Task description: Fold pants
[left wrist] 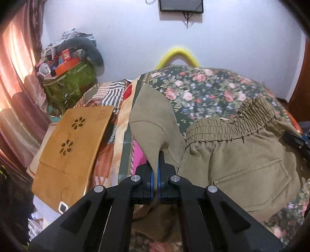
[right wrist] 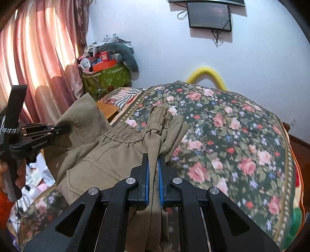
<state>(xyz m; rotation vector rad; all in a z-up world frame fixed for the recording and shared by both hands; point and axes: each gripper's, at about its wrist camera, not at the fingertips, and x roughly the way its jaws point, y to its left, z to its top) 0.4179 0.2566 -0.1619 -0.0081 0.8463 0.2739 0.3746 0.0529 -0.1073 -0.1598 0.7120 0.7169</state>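
At the far left hung pink curtains [right wrist: 38, 58], and beside them stood a green box [right wrist: 106, 77] piled with clutter. A bamboo lap tray [left wrist: 71, 147] lay at the left edge of the bed, next to a striped cloth [left wrist: 112, 95]. The left gripper [left wrist: 156, 166] was clamped on a hemmed leg end of the khaki pants [left wrist: 232, 164], the fabric rising between its blue pads [left wrist: 152, 178] (the same gripper appeared side-on in the right wrist view, held by a hand [right wrist: 19, 172]). The pants lay spread on the floral bedspread [right wrist: 232, 135], elastic waistband and back pocket facing up. The right gripper [right wrist: 153, 166] was closed on a bunched fold of the pants near the waistband, with the cloth pinched between its pads. A yellow curved tube [right wrist: 207, 74] showed behind the bed, and a dark screen [right wrist: 210, 16] hung on the white wall.
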